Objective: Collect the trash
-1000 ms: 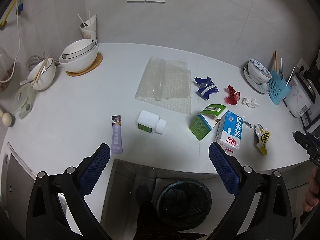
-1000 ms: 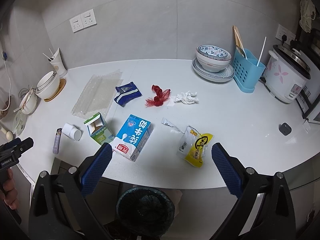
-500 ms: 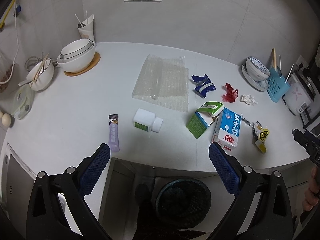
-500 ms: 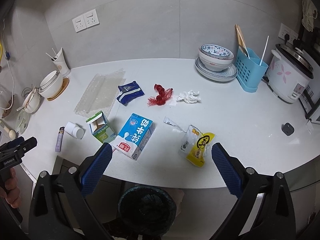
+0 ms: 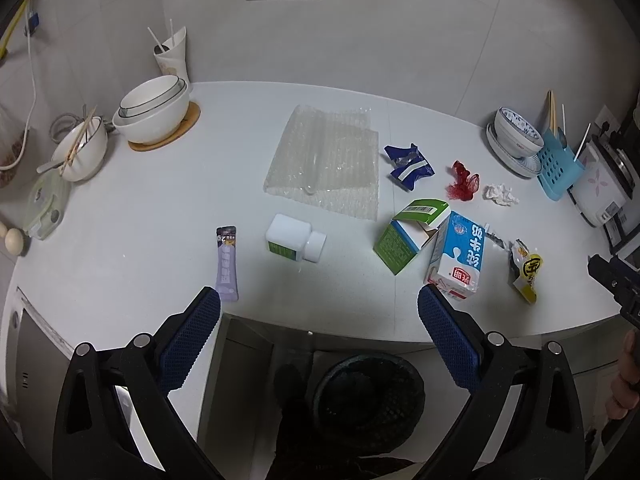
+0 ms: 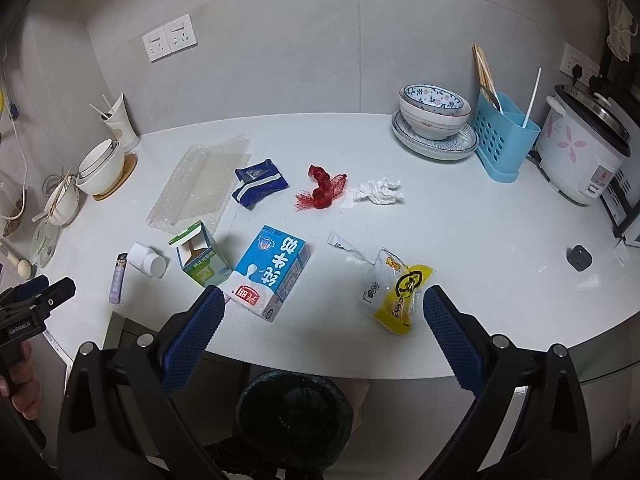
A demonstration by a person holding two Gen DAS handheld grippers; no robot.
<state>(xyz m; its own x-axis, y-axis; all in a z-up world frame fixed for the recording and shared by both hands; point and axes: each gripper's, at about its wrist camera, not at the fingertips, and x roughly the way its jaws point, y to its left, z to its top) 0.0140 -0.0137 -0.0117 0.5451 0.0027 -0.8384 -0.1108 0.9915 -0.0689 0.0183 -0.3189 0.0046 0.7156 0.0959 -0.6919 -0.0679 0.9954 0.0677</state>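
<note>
While both sets of jaws are hanging spread wide and empty over the near edge of the bench [image 5: 120,216], the trash is lying across it: a purple sachet [image 5: 227,263], a white bottle [image 5: 294,238], bubble wrap [image 5: 326,160], a green carton [image 5: 410,236] touching the blue milk carton [image 6: 270,270], a blue wrapper [image 6: 260,183], red netting [image 6: 324,188], crumpled tissue [image 6: 378,191] and a yellow packet [image 6: 396,292]. Below the edge, a dark bin [image 6: 294,416] is sitting between the left gripper [image 5: 319,300] and right gripper [image 6: 324,300].

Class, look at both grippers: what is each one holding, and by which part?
Nothing is held. The left gripper and right gripper are both open and empty, above the counter's near edge.
</note>
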